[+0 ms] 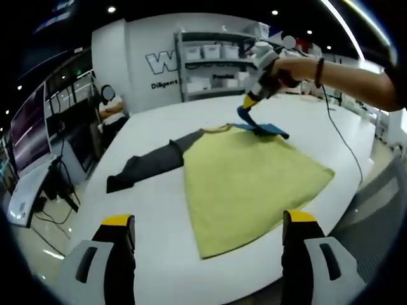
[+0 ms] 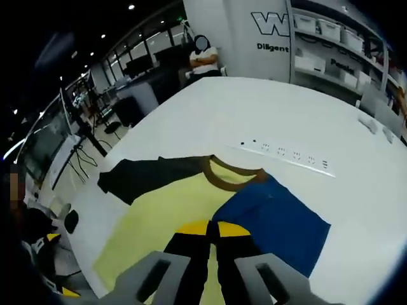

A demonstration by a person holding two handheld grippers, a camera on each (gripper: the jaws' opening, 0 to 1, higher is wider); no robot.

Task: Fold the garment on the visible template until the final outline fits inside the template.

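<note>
Right claw (image 2: 213,236) pinches the yellow garment (image 1: 248,181) on the white table (image 1: 159,210); left claw (image 1: 208,230) gapes, holding nothing. Shelves (image 1: 216,60) behind; a power strip (image 2: 286,154) in the right gripper view.

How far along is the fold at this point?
Early. Done: the yellow shirt lies flat on the white table. In hand: the right gripper, jaws closed, is at the blue sleeve near the collar. Left: the dark sleeve lies stretched out, unfolded; left gripper open, idle.
</note>
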